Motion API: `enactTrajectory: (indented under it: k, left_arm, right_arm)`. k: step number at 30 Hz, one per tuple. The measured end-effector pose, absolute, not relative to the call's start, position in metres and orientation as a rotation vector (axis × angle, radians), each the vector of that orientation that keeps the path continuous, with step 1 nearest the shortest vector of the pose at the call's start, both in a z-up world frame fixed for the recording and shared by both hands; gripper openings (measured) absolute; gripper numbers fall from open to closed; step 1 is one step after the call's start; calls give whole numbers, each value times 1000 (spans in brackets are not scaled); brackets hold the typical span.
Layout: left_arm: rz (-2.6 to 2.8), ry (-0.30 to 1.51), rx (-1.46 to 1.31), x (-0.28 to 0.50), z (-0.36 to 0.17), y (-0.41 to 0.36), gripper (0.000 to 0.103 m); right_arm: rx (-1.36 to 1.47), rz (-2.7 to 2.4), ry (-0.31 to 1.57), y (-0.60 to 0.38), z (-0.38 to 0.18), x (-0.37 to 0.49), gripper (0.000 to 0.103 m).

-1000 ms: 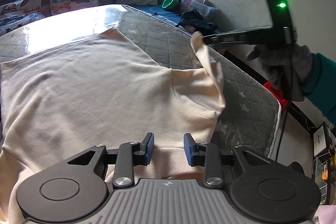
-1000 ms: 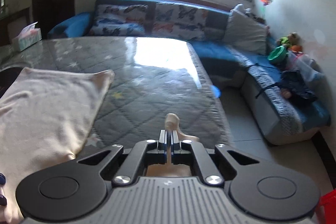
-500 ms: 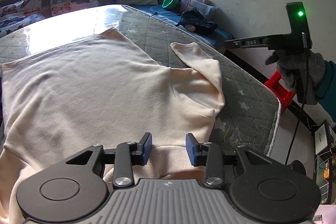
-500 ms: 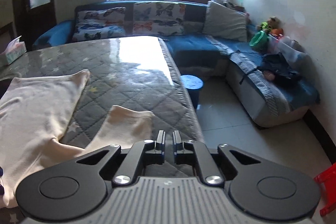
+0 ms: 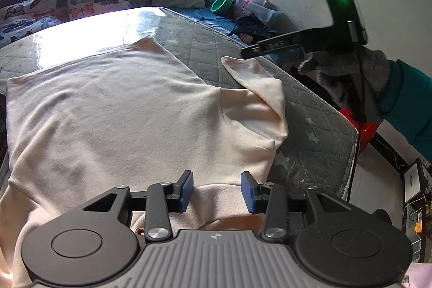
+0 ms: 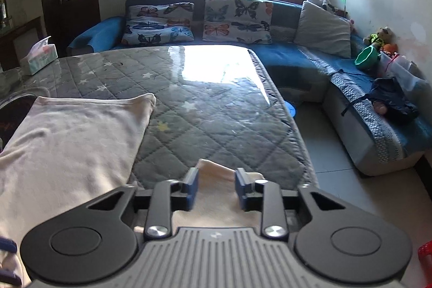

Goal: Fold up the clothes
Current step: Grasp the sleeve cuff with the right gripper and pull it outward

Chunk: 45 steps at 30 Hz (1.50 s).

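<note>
A cream long-sleeved shirt [image 5: 121, 109] lies spread flat on the grey quilted table [image 5: 310, 120]. Its right sleeve [image 5: 259, 80] lies folded near the table's right edge. My left gripper [image 5: 217, 189] is open and hovers over the shirt's near collar edge. My right gripper [image 6: 216, 186] is open, its jaws on either side of the sleeve cuff [image 6: 216, 174], not closed on it. It also shows in the left wrist view [image 5: 248, 52], just above the cuff. The shirt's body [image 6: 70, 136] shows at the left of the right wrist view.
A blue corner sofa [image 6: 310, 64] with butterfly cushions [image 6: 237, 20] runs behind and right of the table. A tissue box [image 6: 40, 56] stands on the far left. A green bowl [image 5: 222, 3], toys and a dark garment [image 6: 394, 99] lie on the sofa. A red stool [image 5: 361, 128] stands by the table.
My right gripper let go of the sleeve, which dropped onto the table, pulled back, then came over the cuff again with its jaws opened wide. My left gripper stayed put.
</note>
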State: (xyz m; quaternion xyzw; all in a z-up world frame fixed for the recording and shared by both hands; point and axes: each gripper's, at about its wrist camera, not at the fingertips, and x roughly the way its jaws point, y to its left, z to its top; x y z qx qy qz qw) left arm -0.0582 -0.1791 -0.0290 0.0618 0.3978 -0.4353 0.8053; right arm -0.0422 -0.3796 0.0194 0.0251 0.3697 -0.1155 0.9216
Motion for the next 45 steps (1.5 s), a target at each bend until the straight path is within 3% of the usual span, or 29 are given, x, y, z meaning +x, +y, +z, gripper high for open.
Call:
enactTrajectory:
  k: [15, 17, 19, 21, 33, 45]
  left_arm:
    - [-939, 857, 112, -56, -30, -177, 44]
    - [-936, 857, 111, -56, -31, -177, 44]
    - [-935, 856, 112, -56, -31, -176, 44]
    - [-932, 855, 114, -56, -32, -176, 44]
    - [-939, 848, 125, -57, -33, -175, 45]
    - [-955, 852, 150, -58, -31, -173, 45]
  right_arm:
    - [66, -245, 816, -374, -13, -8, 36]
    - [40, -258, 814, -371, -14, -6, 30]
    - [22, -263, 817, -371, -13, -6, 10]
    - [10, -266, 817, -371, -12, -6, 5]
    - [33, -367, 633, -402, 44, -102, 4]
    - [194, -548, 715, -450, 4, -186, 8]
